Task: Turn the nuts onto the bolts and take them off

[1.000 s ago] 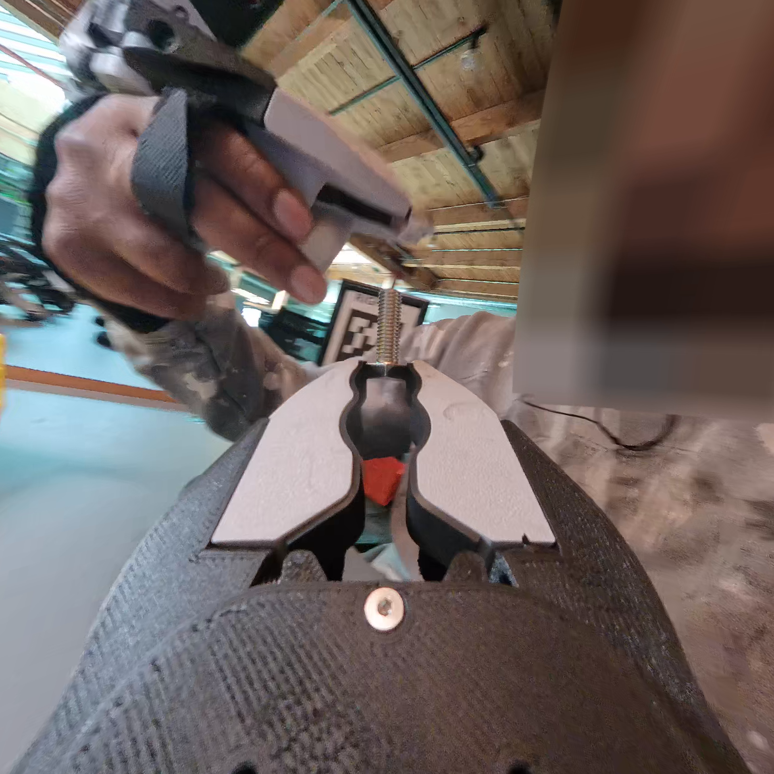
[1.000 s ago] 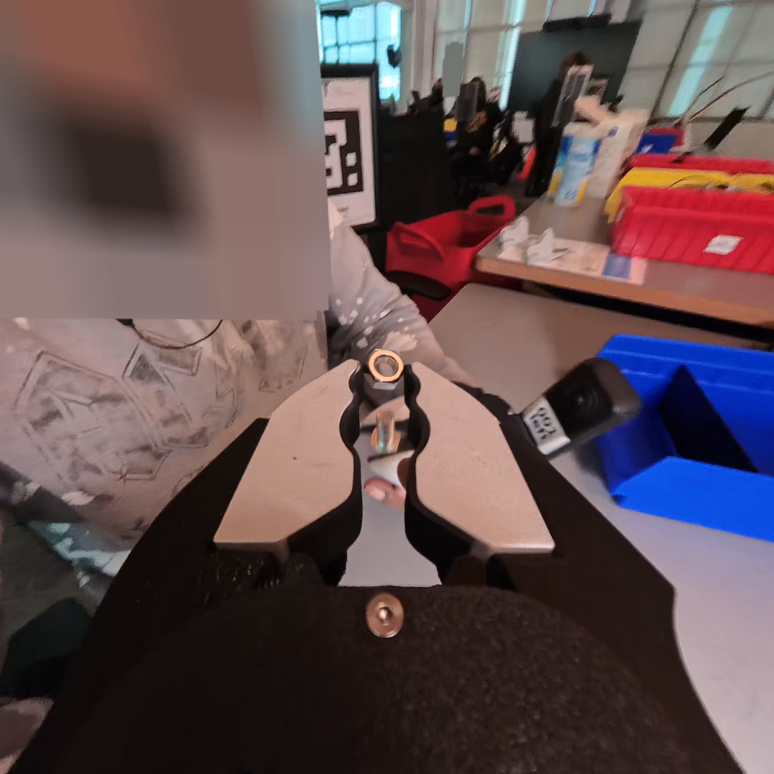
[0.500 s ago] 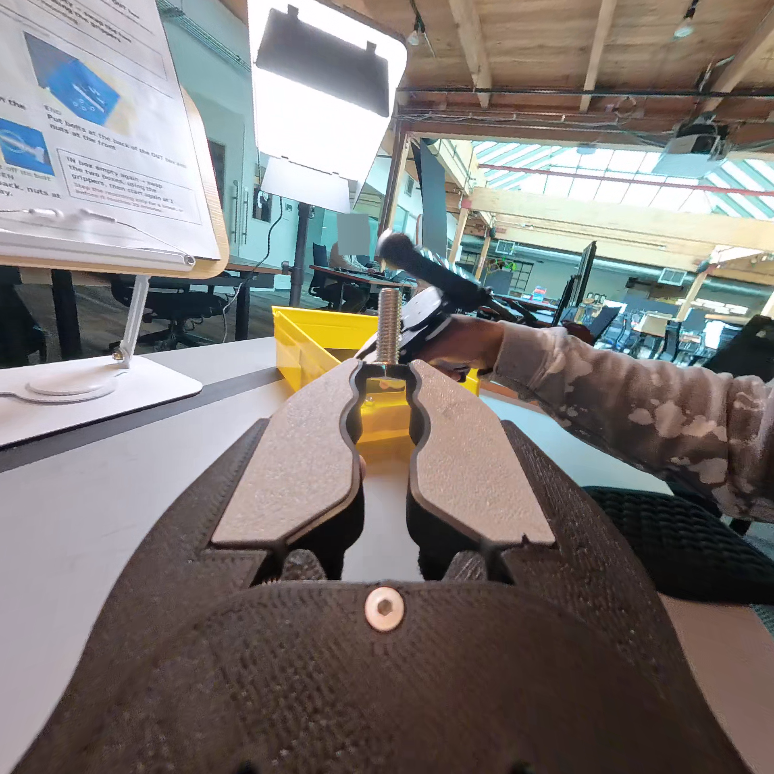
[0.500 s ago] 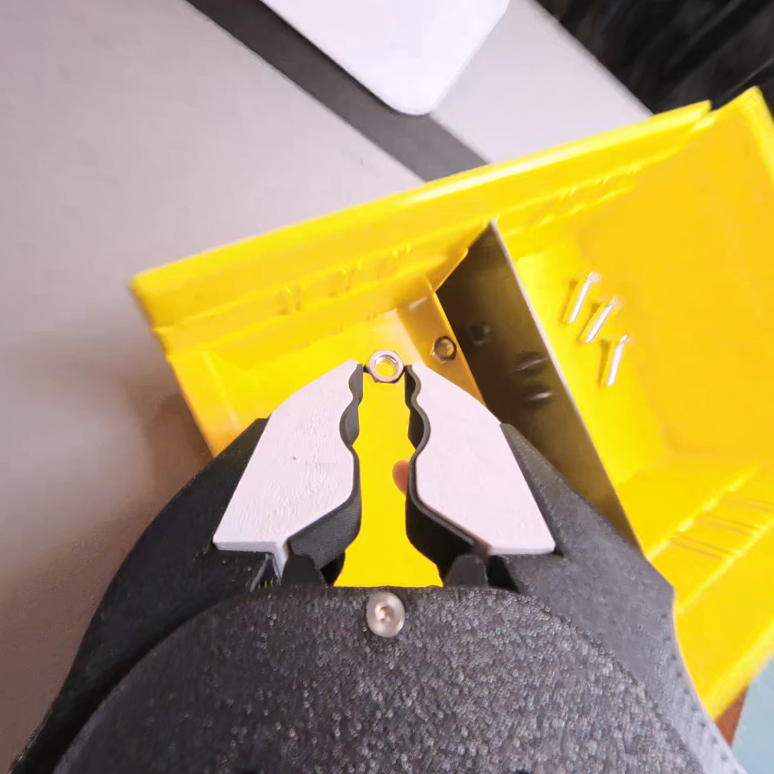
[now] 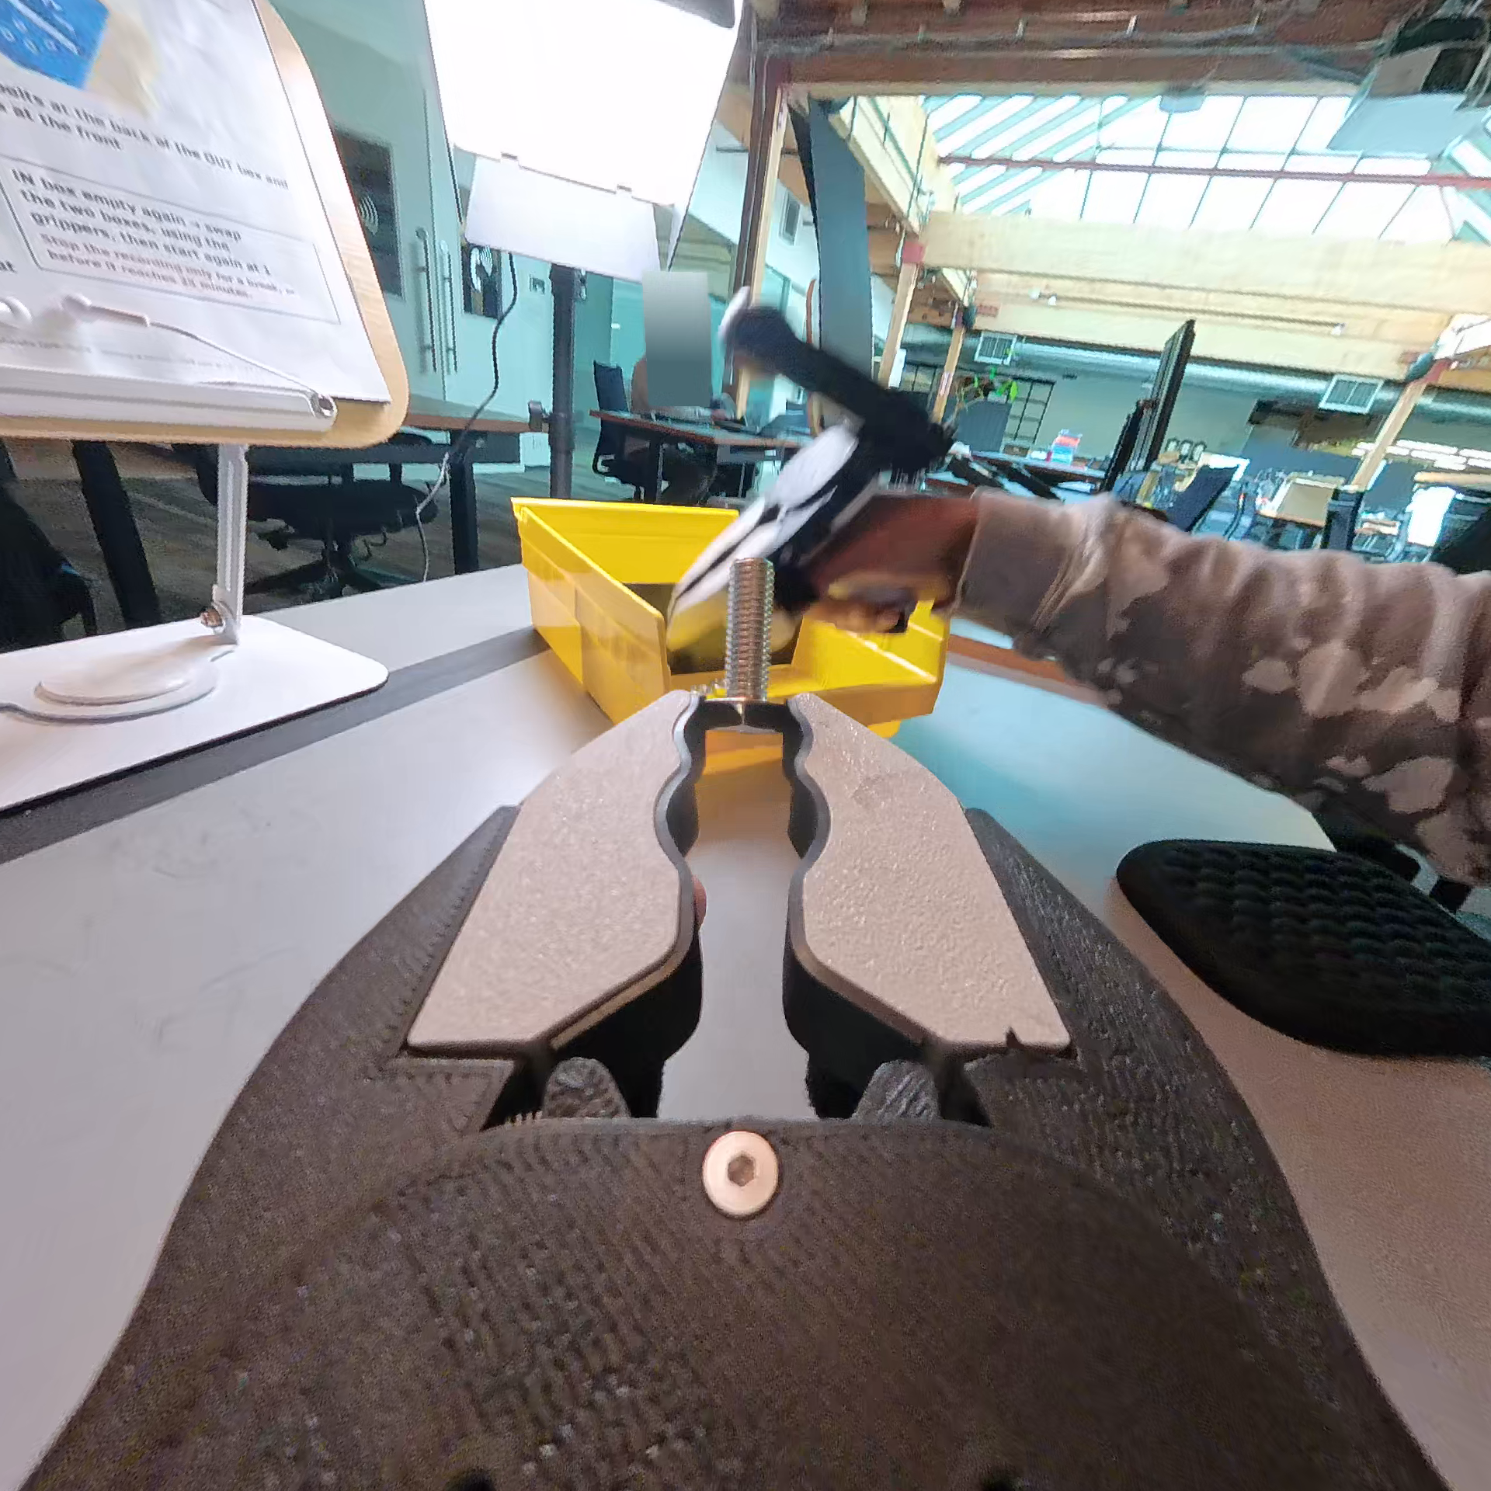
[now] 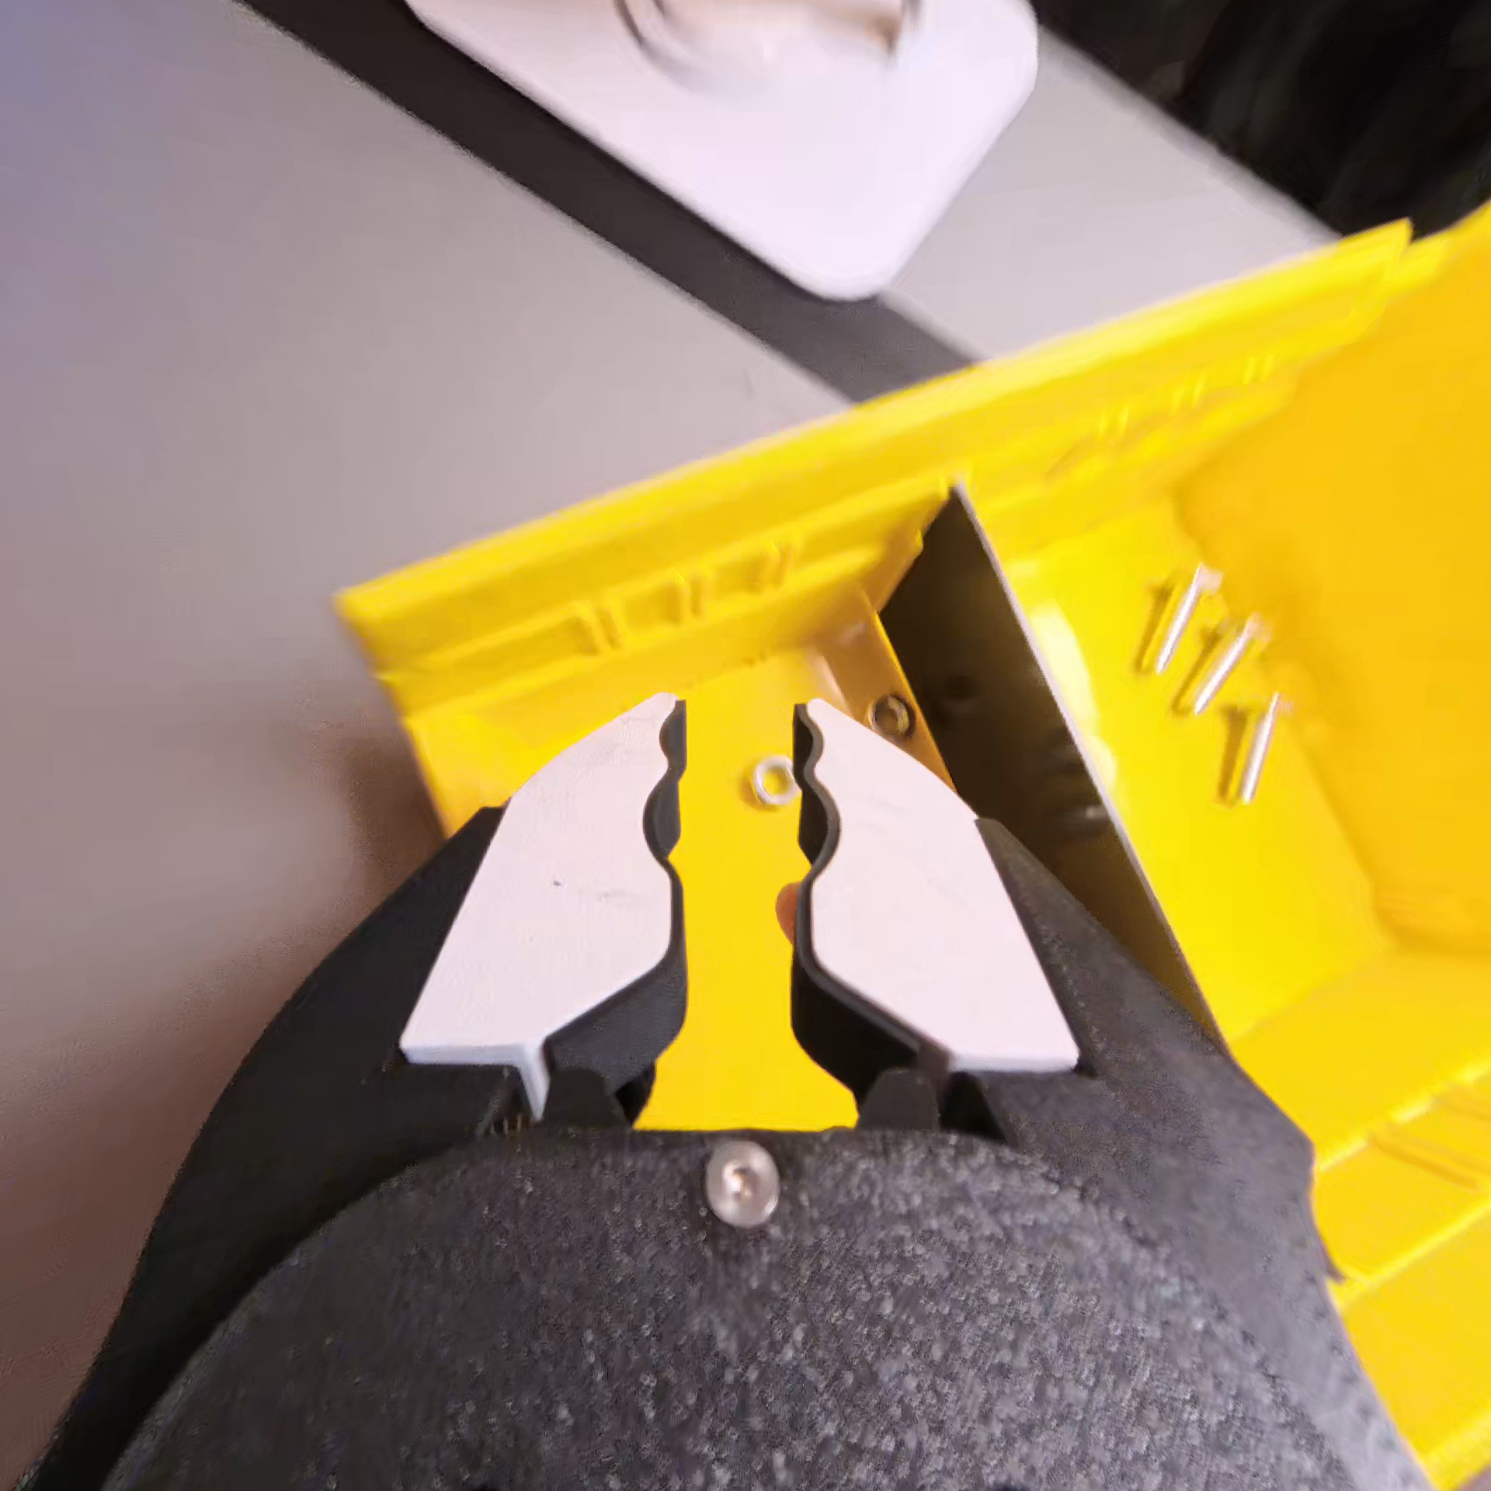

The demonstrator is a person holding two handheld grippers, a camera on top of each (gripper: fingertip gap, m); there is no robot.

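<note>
Holding, left wrist view: the left gripper (image 5: 744, 714) has its jaws clamped on the head of a threaded silver steel bolt (image 5: 748, 625), shank upright at frame centre, no nut on it.
Slip risk, bolt: only the head is pinched at the very fingertips; a twist or knock could tilt the shank or drop it.
Jaws, right wrist view: the right gripper (image 6: 740, 710) has its jaws parted a narrow way and empty, above the front compartment of the yellow plastic divided bin (image 6: 613, 581).
Loose nut: a small silver hex nut (image 6: 770, 781) lies flat on the bin floor between the fingertips, close to the right one; a second nut (image 6: 890, 713) sits just beyond, near the dark grey divider plate (image 6: 1016, 710).
Nut risk: a fingertip lowered now could nudge it.
Farther compartment: three thin silver bolts (image 6: 1210, 670) lie at upper right.
Collision risk: in the left view the right gripper is right behind the held bolt; swinging back could strike it.
Far: a white flat stand base (image 6: 766, 105) rests on the grey table (image 6: 242, 403).
</note>
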